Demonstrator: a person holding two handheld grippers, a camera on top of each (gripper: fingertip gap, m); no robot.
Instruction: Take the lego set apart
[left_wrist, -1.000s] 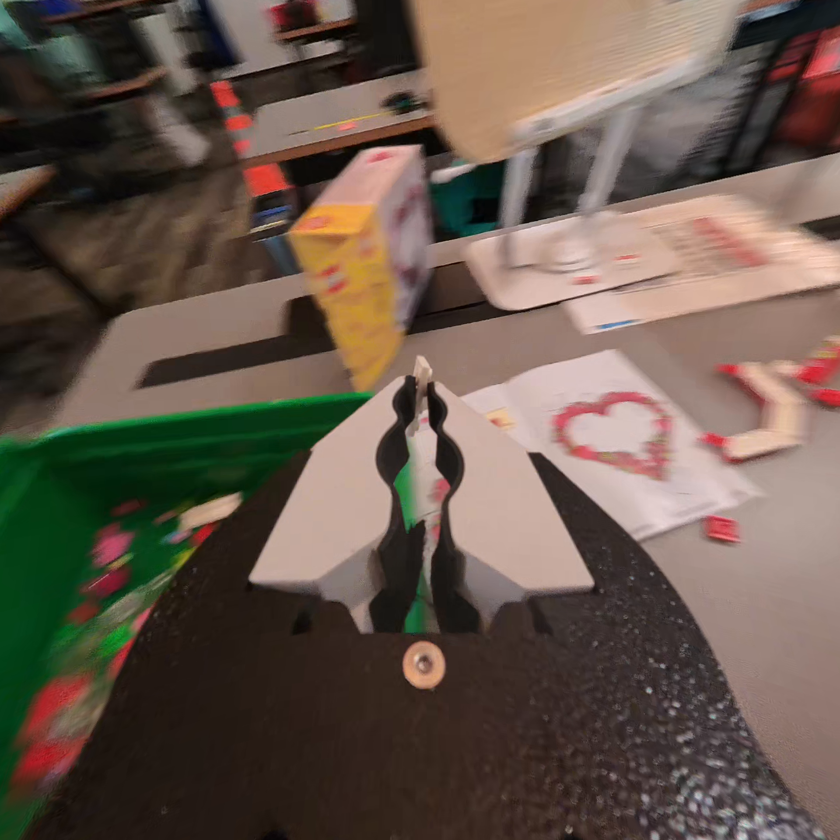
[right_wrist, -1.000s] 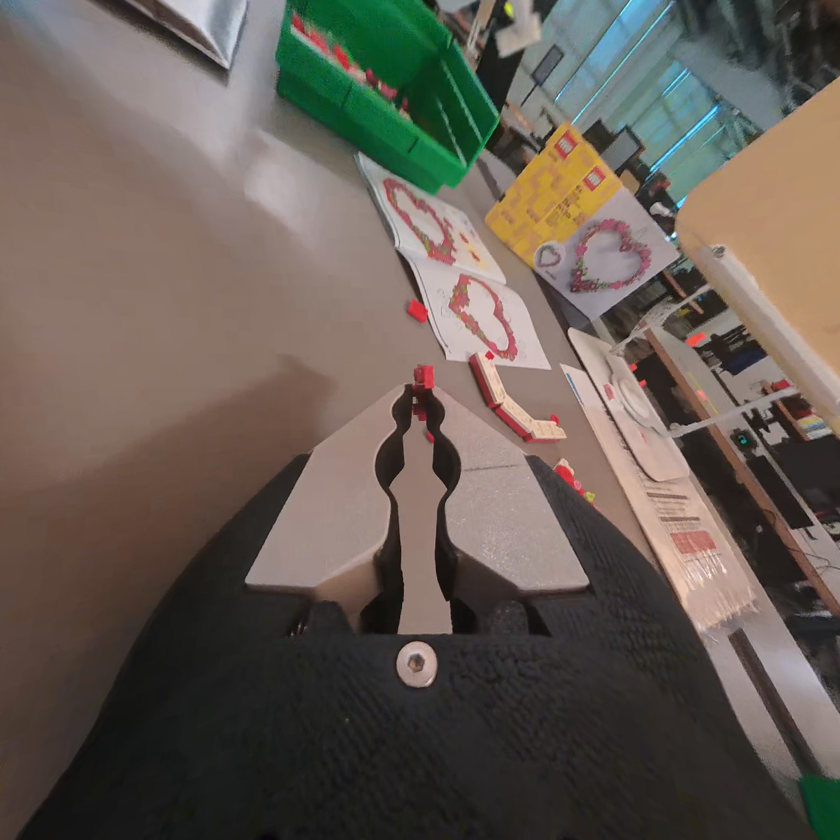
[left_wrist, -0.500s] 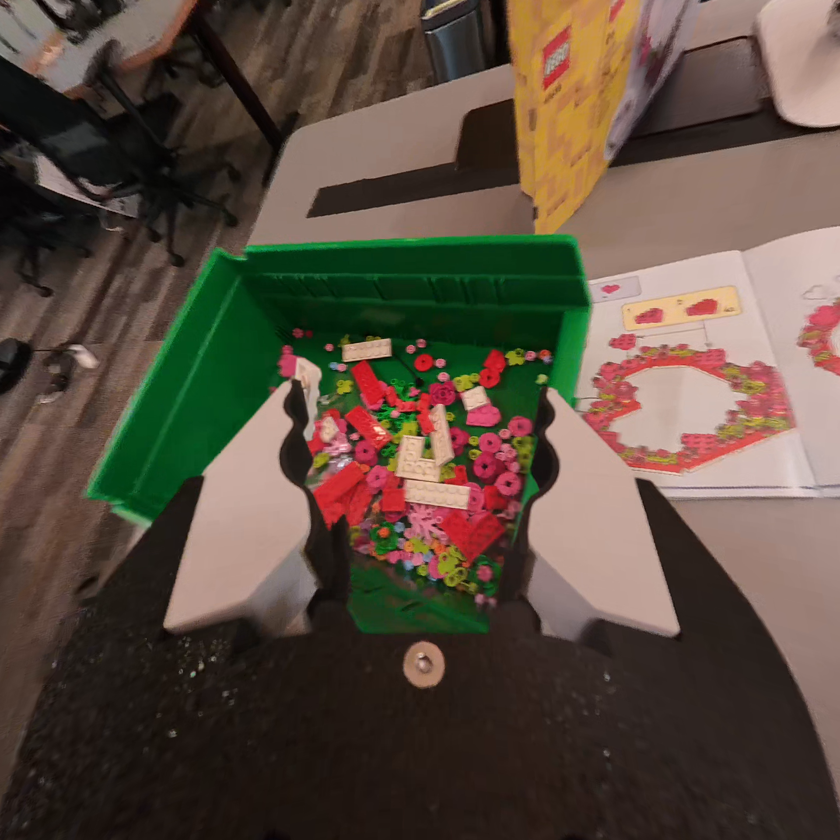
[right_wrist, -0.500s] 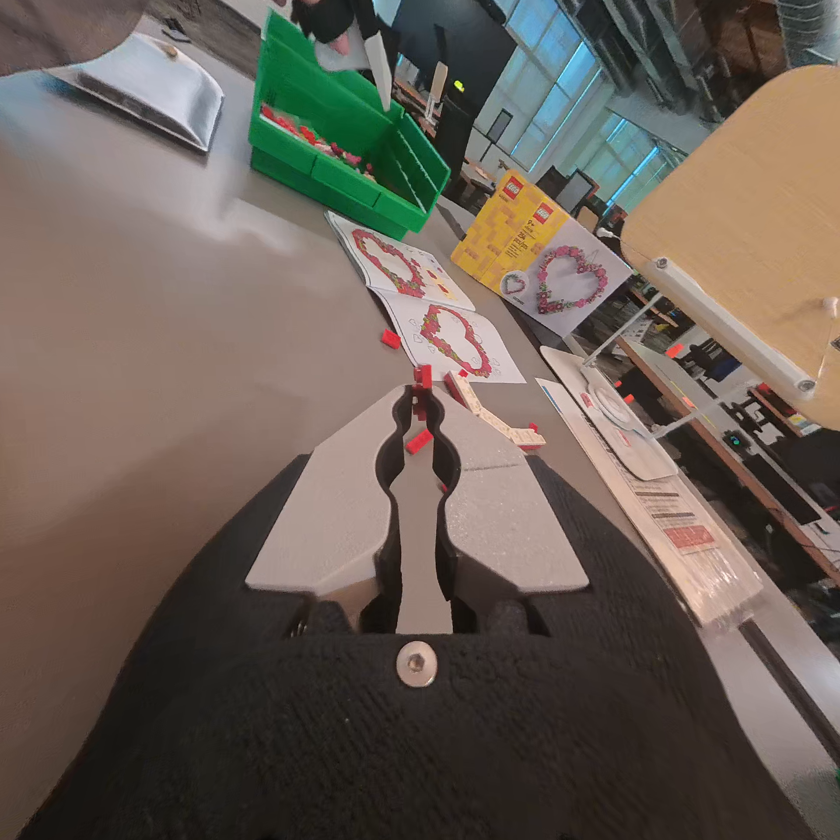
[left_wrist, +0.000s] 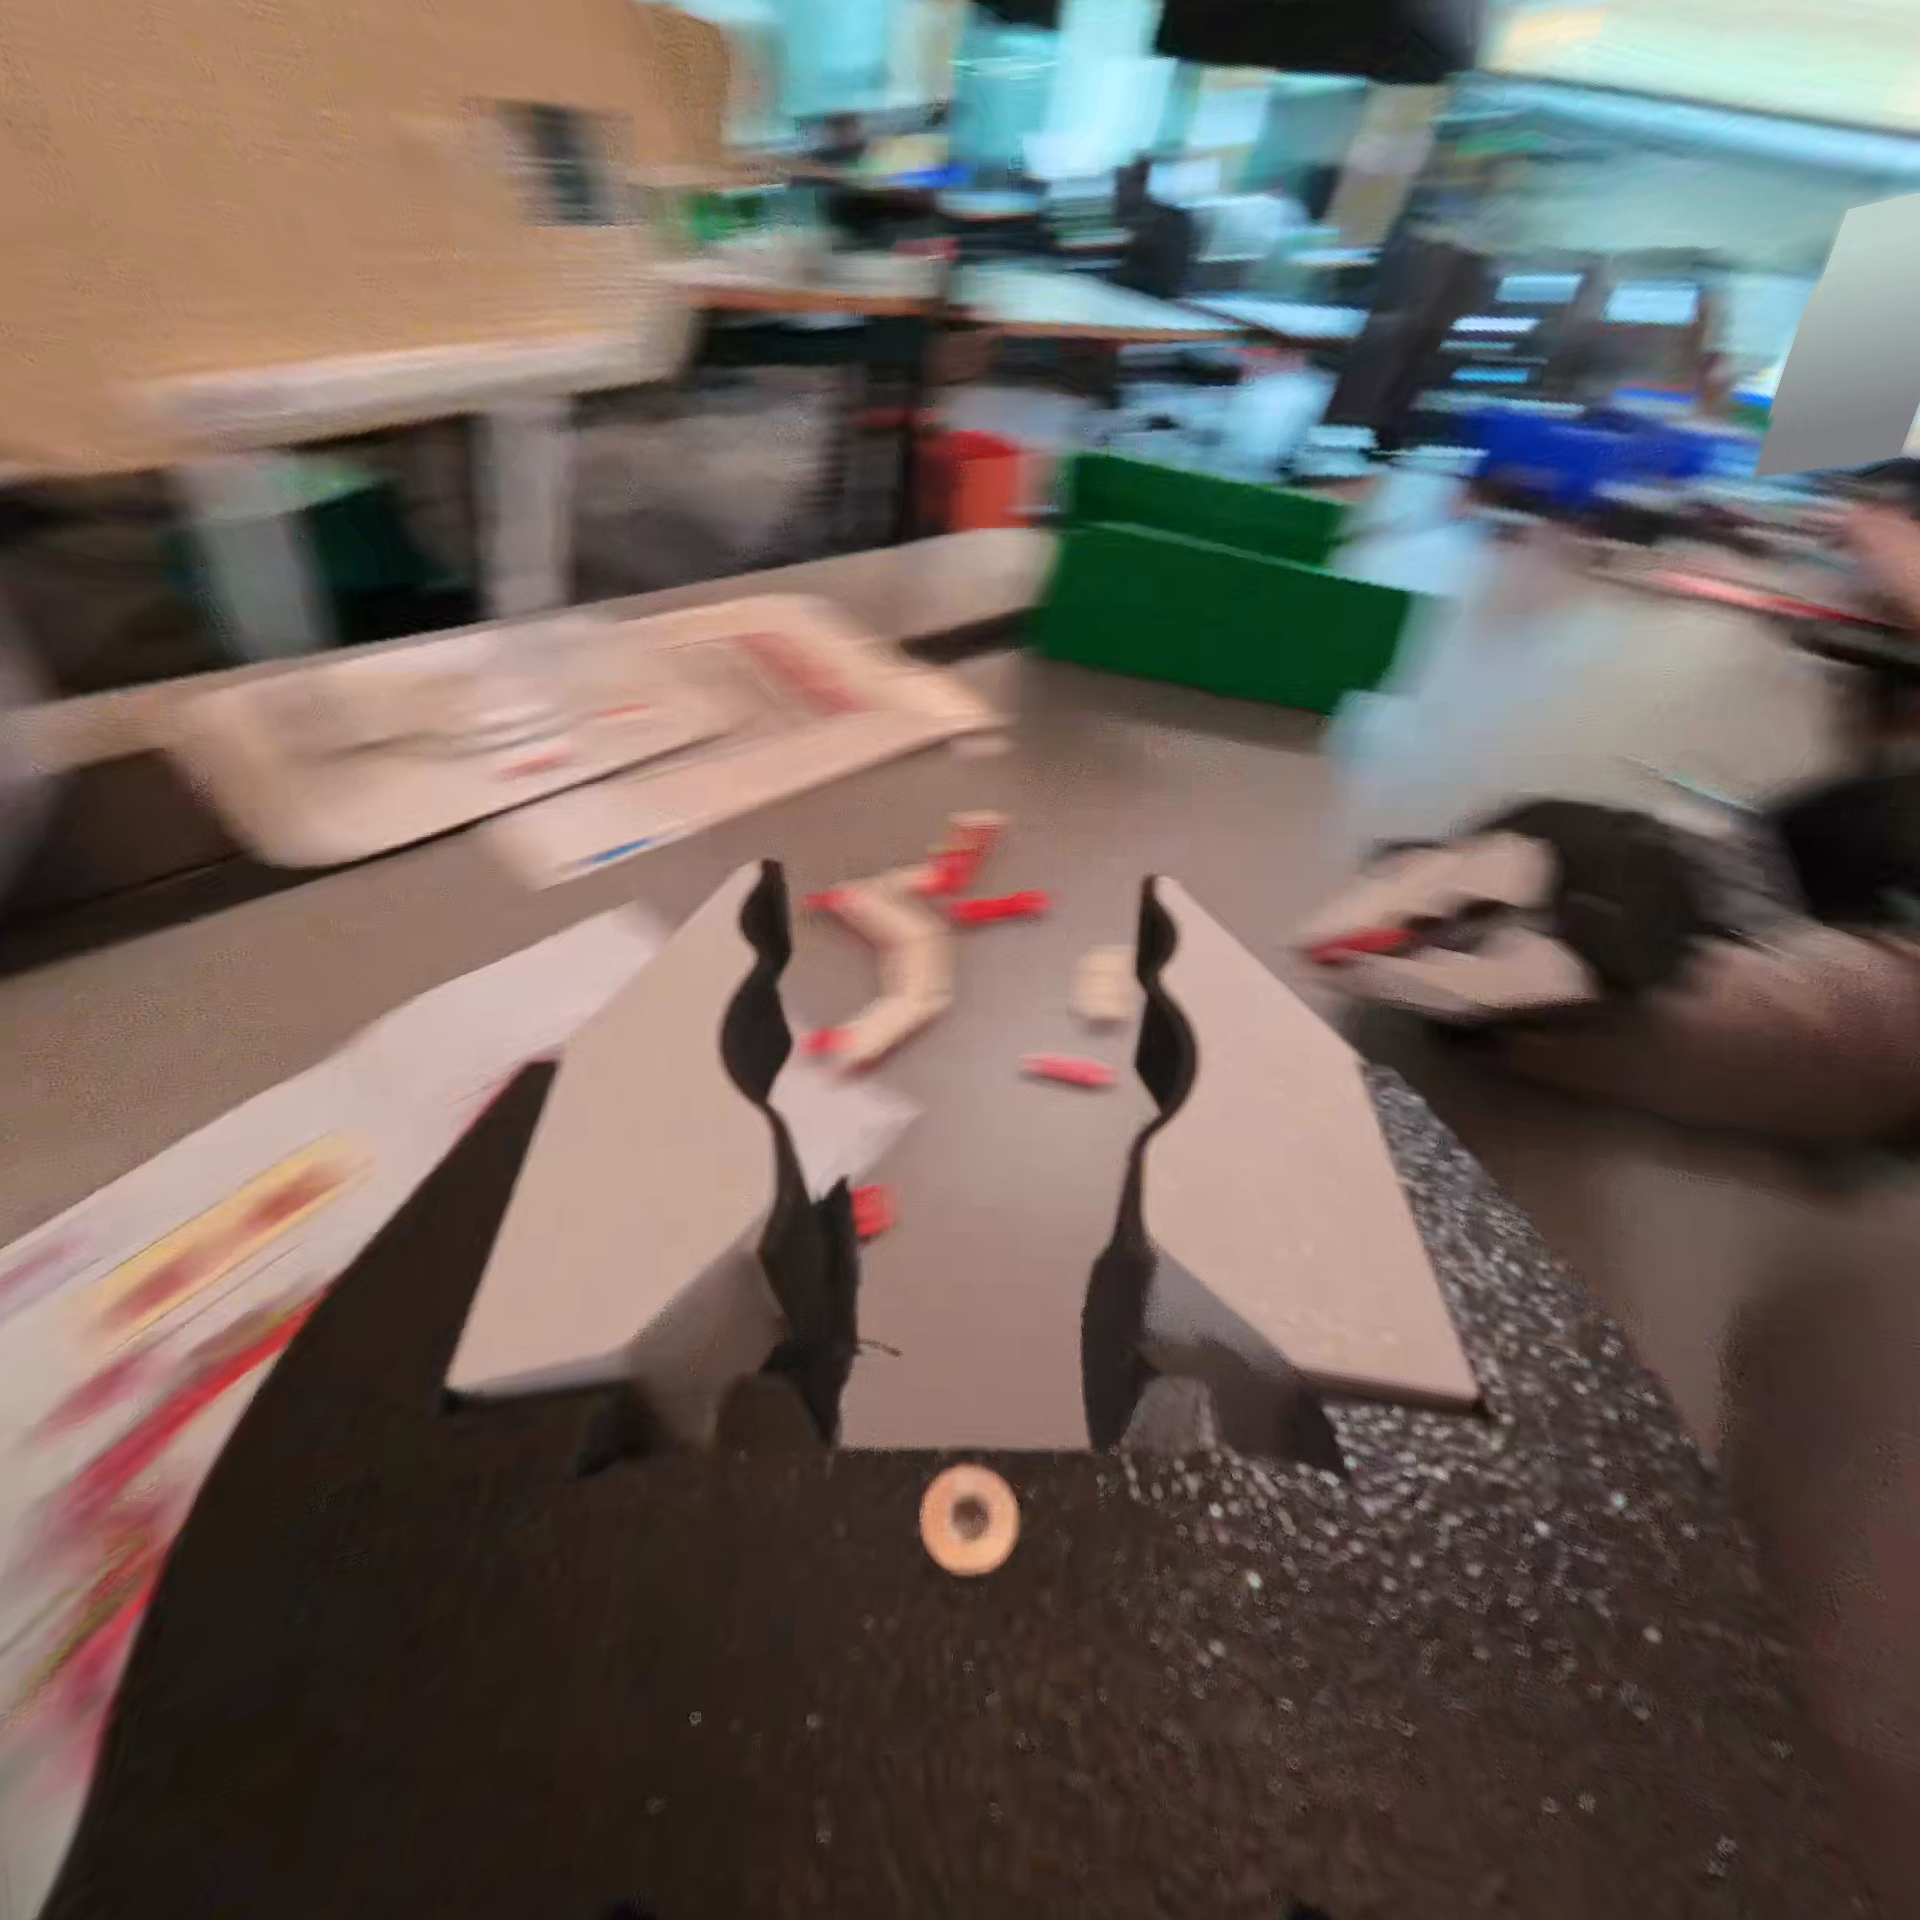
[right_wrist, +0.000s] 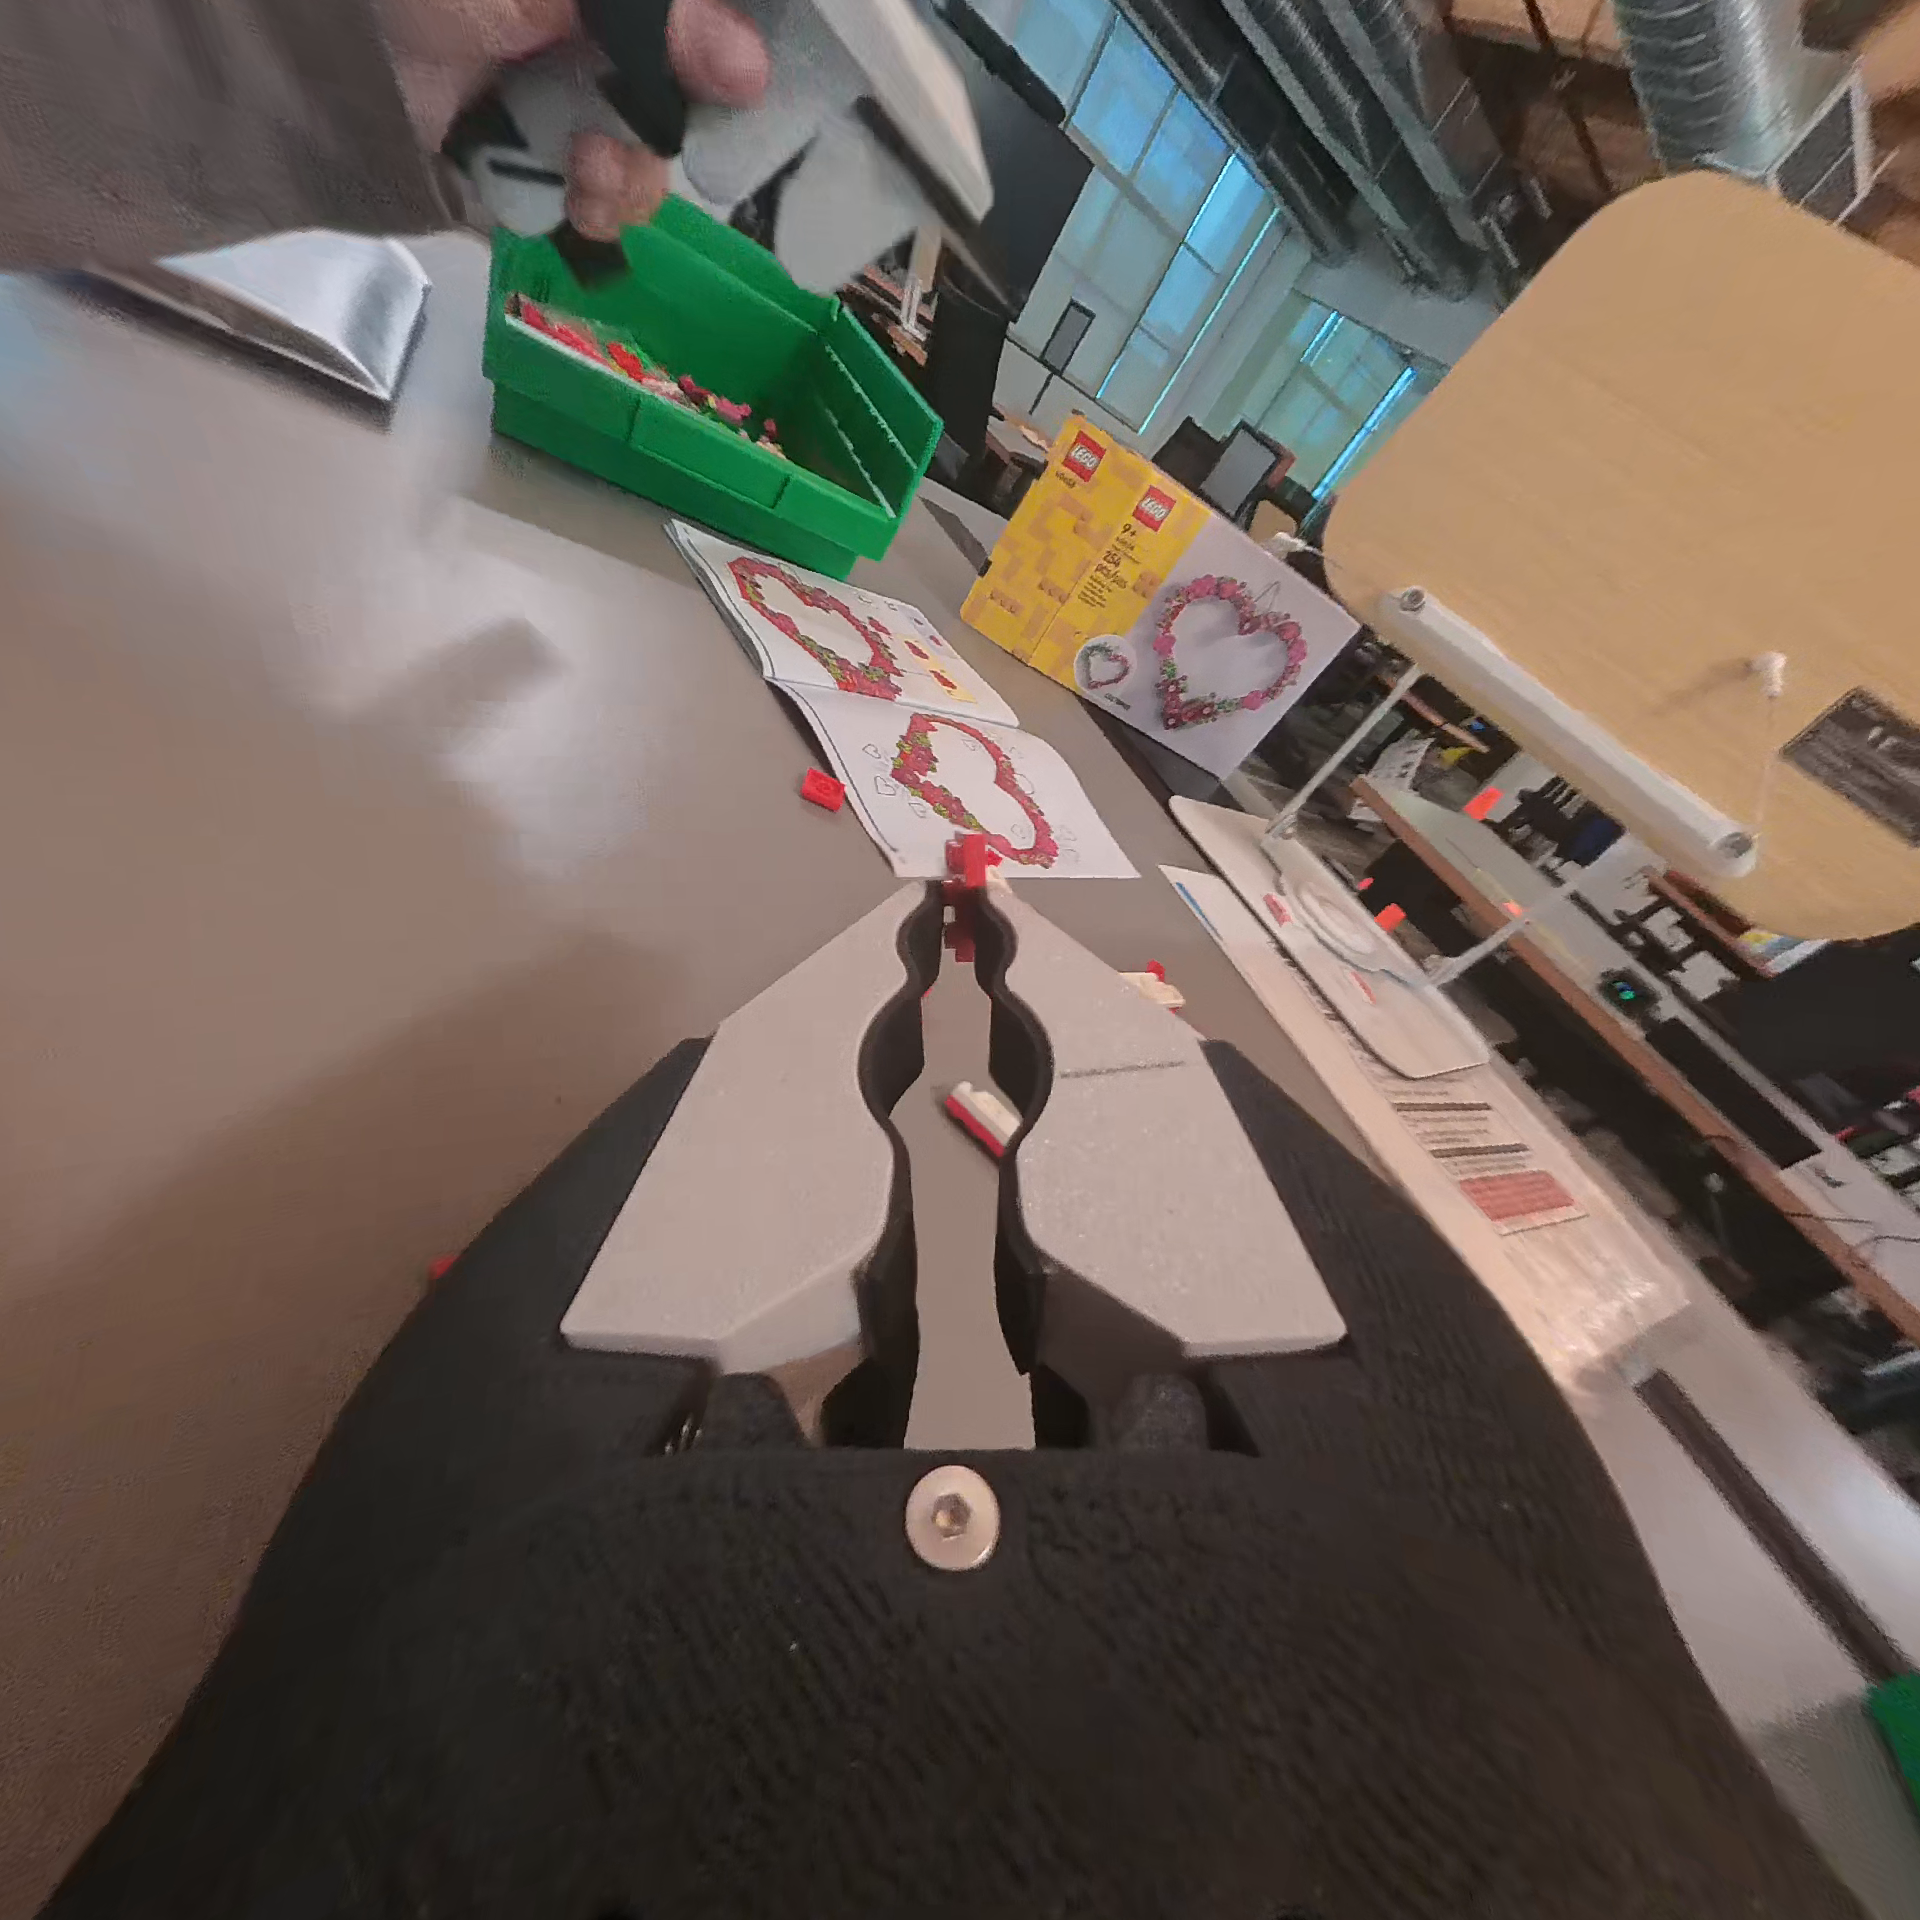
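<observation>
The left wrist view is blurred. My left gripper (left_wrist: 961, 891) is open and empty above the grey table. Beyond its fingertips lies a bent tan and red lego piece (left_wrist: 902, 966), with a small tan piece (left_wrist: 1101, 987) and loose red pieces (left_wrist: 1070, 1070) nearby. My right gripper (right_wrist: 964, 906) is shut on a small red lego piece (right_wrist: 966, 868) just above the table. It also shows at the right of the left wrist view (left_wrist: 1455, 935). A white and red piece (right_wrist: 982, 1117) lies on the table under its fingers.
A green bin (right_wrist: 717, 457) holding several loose pieces stands at the far left, under the hand-held left gripper (right_wrist: 790, 135). An open booklet (right_wrist: 904, 727), a yellow box (right_wrist: 1070, 561), a loose red brick (right_wrist: 824, 790), a silver bag (right_wrist: 301, 301) and a lamp base (right_wrist: 1340, 935) are on the table. Spacing between my two grippers at the tips: around 20 cm. My left gripper's tips are some 15 cm from the loose red brick (right_wrist: 824, 790).
My left gripper opened over the green bin, let go of the white piece, then swung right toward the lego pieces on the table. My right gripper stayed shut on the red piece.
</observation>
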